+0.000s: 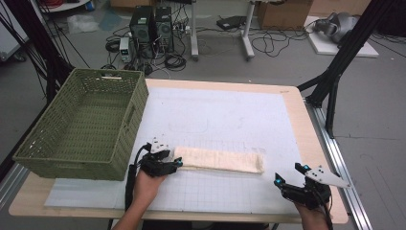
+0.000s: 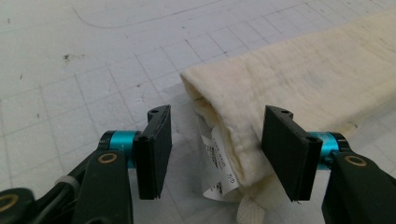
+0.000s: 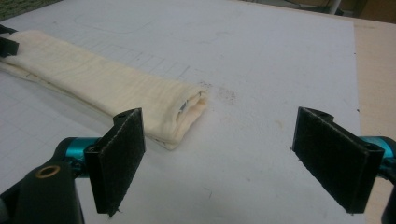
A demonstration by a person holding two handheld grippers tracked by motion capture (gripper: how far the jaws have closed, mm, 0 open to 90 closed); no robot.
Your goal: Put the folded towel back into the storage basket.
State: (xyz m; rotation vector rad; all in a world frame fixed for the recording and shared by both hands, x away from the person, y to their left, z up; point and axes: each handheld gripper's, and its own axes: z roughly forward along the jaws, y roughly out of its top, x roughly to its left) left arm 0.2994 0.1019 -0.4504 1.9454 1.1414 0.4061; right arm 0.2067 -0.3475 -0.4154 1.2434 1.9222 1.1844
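Observation:
A cream cloth (image 1: 220, 160), folded into a long strip, lies across the front of the white grid mat (image 1: 230, 115). My left gripper (image 1: 177, 163) sits at the strip's left end. In the left gripper view the cloth's end (image 2: 299, 79), with a small white label (image 2: 217, 163), lies between the jaws of that gripper (image 2: 215, 154). One pad rests against the cloth and the other stands a little off it, so the gripper is open. My right gripper (image 1: 287, 173) stands open near the front right corner with nothing between its jaws (image 3: 224, 158). The cloth's right end (image 3: 102, 79) lies a short way ahead of it.
A green woven basket (image 1: 72, 165) stands at the table's left side, close behind the left gripper. The wooden table edge (image 1: 306, 120) borders the mat on the right. Black frame legs, computers and cables stand on the floor beyond the table.

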